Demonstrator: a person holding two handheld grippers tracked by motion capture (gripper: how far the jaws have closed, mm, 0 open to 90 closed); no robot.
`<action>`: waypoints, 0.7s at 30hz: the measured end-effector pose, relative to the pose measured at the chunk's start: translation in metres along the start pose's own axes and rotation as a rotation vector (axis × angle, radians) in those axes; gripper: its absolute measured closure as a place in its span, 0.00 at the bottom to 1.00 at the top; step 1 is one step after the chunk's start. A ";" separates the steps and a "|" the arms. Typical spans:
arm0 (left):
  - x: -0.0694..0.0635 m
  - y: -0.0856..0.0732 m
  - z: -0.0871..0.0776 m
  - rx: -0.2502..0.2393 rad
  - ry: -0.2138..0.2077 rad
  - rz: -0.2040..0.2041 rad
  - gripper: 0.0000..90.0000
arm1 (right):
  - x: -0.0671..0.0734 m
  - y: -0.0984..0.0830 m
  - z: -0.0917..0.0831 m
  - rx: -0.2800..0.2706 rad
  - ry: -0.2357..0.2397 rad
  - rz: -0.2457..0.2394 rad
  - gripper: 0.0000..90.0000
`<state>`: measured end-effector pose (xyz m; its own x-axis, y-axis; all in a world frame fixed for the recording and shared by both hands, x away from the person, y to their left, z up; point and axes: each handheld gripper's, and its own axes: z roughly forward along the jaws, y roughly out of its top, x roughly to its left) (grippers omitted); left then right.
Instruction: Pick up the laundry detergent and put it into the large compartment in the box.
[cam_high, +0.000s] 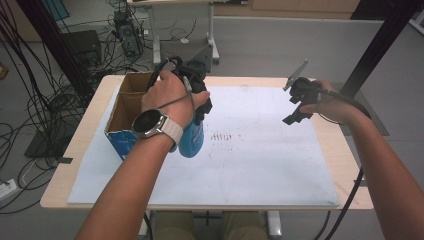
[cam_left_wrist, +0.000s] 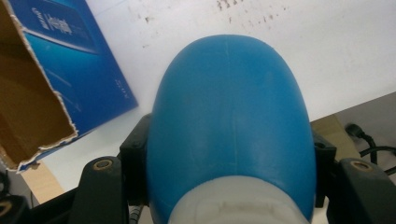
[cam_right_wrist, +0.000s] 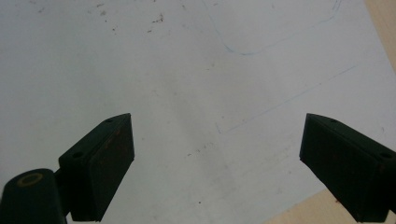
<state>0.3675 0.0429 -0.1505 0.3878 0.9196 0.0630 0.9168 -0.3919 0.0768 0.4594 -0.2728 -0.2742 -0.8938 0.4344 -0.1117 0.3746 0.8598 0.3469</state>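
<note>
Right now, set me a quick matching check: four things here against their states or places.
Things:
1. blue bottle
2. box
3. left hand-held gripper
4. right hand-held gripper

States:
a. open, nothing between its jaws
b. torn open, at the table's left edge
c. clamped, lifted beside the box
d. shut on the bottle

Pairs: 1-c, 2-b, 3-d, 4-a

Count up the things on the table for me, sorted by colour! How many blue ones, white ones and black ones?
Blue: 2, the blue bottle clamped in the left gripper and the cardboard box with blue printed sides.
White: 1, the white mat covering the table.
Black: 2, the left gripper and the right gripper, jaws apart, holding nothing.
Total: 5
</note>
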 end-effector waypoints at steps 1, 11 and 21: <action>0.001 0.000 -0.002 -0.005 0.003 -0.006 0.43 | 0.000 0.000 0.000 -0.001 0.000 0.001 0.11; 0.012 0.003 -0.023 -0.015 0.010 -0.031 0.43 | 0.001 0.000 0.000 0.004 0.000 0.001 0.11; 0.025 0.005 -0.039 -0.029 0.017 -0.062 0.43 | 0.000 0.000 0.000 0.006 -0.001 0.007 0.11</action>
<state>0.3785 0.0631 -0.1102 0.3286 0.9415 0.0741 0.9357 -0.3353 0.1099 0.4592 -0.2729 -0.2749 -0.8910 0.4404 -0.1105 0.3818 0.8584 0.3425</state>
